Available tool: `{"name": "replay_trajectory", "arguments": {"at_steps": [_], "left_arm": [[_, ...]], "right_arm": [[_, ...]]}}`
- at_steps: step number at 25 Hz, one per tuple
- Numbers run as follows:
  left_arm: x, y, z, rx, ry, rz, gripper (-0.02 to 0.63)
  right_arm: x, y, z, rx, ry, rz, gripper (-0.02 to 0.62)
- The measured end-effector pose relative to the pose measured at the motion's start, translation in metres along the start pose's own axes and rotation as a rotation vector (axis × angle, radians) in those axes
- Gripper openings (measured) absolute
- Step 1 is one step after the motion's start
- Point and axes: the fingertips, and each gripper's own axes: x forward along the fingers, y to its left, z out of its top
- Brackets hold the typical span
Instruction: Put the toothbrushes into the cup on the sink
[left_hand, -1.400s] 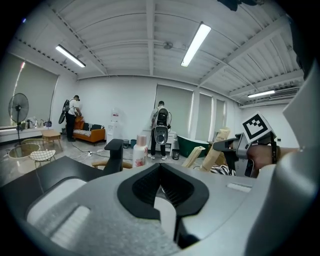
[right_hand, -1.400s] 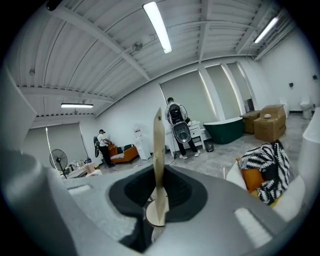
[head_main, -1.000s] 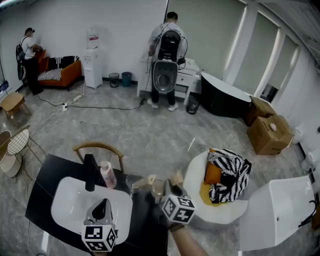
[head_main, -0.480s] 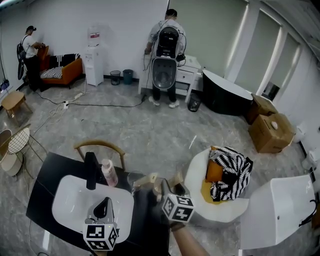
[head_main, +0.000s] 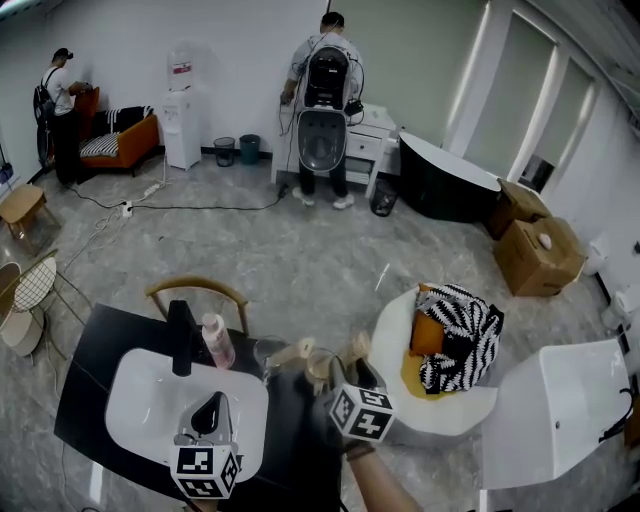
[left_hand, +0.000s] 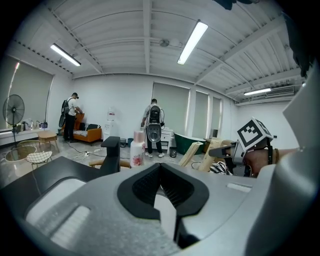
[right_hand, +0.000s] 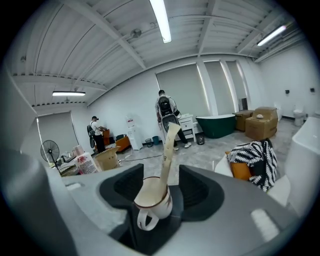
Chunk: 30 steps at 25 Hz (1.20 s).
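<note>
A white cup (right_hand: 152, 200) with a handle stands on the black counter between the wide-open jaws of my right gripper (right_hand: 161, 181). A cream toothbrush (right_hand: 169, 147) leans upright in the cup, and neither jaw touches it. These jaws have just been opening. In the head view the cup (head_main: 318, 368) sits right of the white sink (head_main: 140, 400), with the right gripper (head_main: 328, 376) around it. A second cream toothbrush (head_main: 291, 352) lies just left of the cup. My left gripper (head_main: 208, 410) hovers over the basin, shut and empty.
A black faucet (head_main: 180, 338) and a pink soap bottle (head_main: 215, 342) stand at the sink's back edge, with a clear glass (head_main: 266, 356) beside them. A wooden chair (head_main: 197, 295) is behind the counter. A white seat with striped cushions (head_main: 455, 345) is to the right.
The cup's rim shows more plainly between the right jaws, which stand wider apart. Both hands have hardly moved. The person at the back has shifted slightly.
</note>
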Motion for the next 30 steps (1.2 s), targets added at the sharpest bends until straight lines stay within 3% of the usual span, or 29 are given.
{"name": "replay_trajectory", "arguments": {"at_steps": [18, 24, 30], "left_arm": [[-0.005, -0.014, 0.011, 0.006, -0.017, -0.075, 0.009], [-0.01, -0.025, 0.023, 0.021, -0.037, -0.116, 0.009], [-0.019, -0.032, 0.035, 0.048, -0.06, -0.143, 0.009]], "right_arm": [[-0.047, 0.016, 0.005, -0.017, -0.009, -0.03, 0.215], [-0.076, 0.024, 0.017, -0.014, -0.06, -0.058, 0.215], [-0.106, 0.034, 0.022, -0.018, -0.075, -0.065, 0.184]]}}
